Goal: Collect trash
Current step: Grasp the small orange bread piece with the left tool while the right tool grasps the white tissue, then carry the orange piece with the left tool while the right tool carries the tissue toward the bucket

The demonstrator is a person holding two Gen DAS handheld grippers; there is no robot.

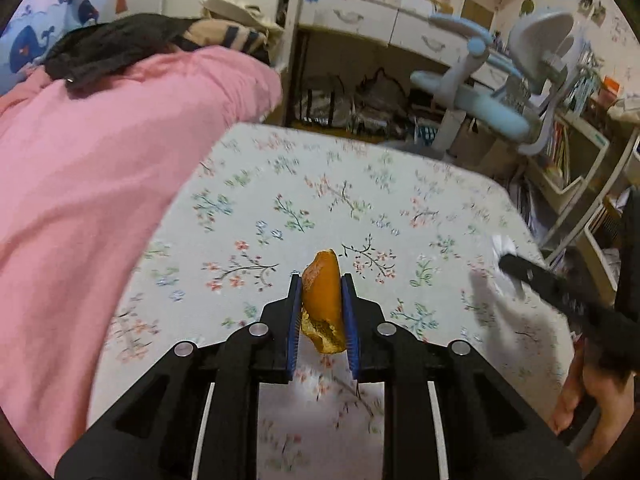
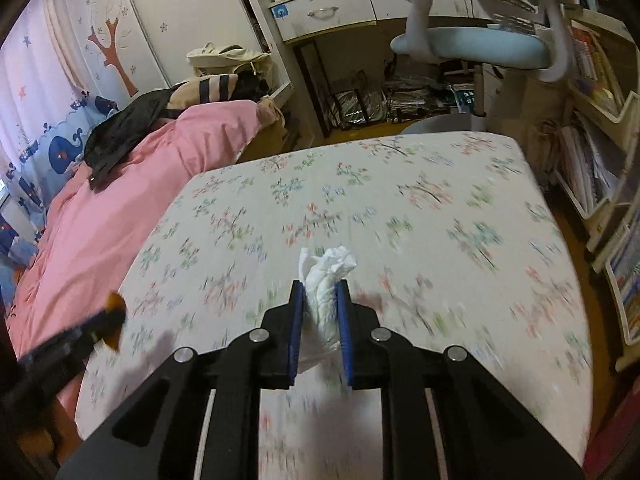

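Left hand-held gripper [image 1: 321,300] pinching orange peel [image 1: 323,300], right hand-held gripper [image 2: 321,304] clamped on crumpled tissue [image 2: 327,284], both lifted off bed [image 2: 400,208]; next, finding a bin

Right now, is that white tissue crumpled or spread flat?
Crumpled: the tissue stands bunched between the right hand-held gripper pads, off the bed.

Bed with floral sheet [image 2: 400,208] fills centre view. Pink duvet [image 1: 100,168] bunched at 9 o'clock, black garment [image 1: 104,50] lying on top of it. Striped tan bag [image 2: 208,88] behind that, around 11. Blue-and-white chair [image 1: 500,92] at 1 o'clock, beside white drawers [image 2: 324,14]. Bookshelves [image 2: 592,92] at 3. Whale-print curtain [image 2: 64,148] far left.
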